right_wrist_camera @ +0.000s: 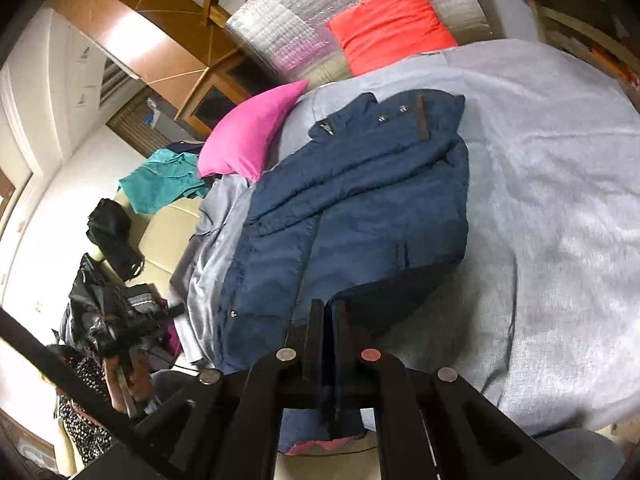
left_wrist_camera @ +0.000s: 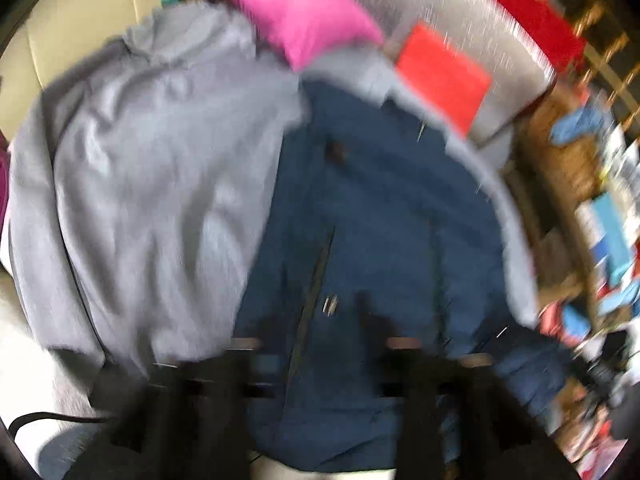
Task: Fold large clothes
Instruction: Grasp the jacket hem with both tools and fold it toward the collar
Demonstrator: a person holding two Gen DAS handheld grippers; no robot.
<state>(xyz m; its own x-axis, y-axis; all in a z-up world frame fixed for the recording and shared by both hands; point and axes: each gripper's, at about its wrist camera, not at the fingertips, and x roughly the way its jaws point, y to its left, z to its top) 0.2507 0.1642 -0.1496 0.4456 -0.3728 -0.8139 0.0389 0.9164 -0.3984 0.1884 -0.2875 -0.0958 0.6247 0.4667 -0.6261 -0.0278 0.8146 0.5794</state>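
Note:
A navy blue jacket (right_wrist_camera: 360, 200) lies spread on a grey sheet (right_wrist_camera: 560, 200), collar toward the far end and zipper running down its middle. My right gripper (right_wrist_camera: 330, 320) is shut on the jacket's near hem, with blue fabric pinched between the fingers. In the blurred left wrist view the jacket (left_wrist_camera: 380, 220) fills the middle, beside bunched grey fabric (left_wrist_camera: 160, 180). My left gripper (left_wrist_camera: 320, 364) hovers over the jacket's lower part with its fingers spread wide and nothing between them.
A pink pillow (right_wrist_camera: 252, 132) and a red pillow (right_wrist_camera: 392, 20) lie at the far end, with a silver foil mat (right_wrist_camera: 288, 20) behind them. Teal clothing (right_wrist_camera: 168, 180) and dark clothes (right_wrist_camera: 112, 312) lie on a cream couch (right_wrist_camera: 164, 248) to the left. A person (right_wrist_camera: 80, 400) sits at lower left.

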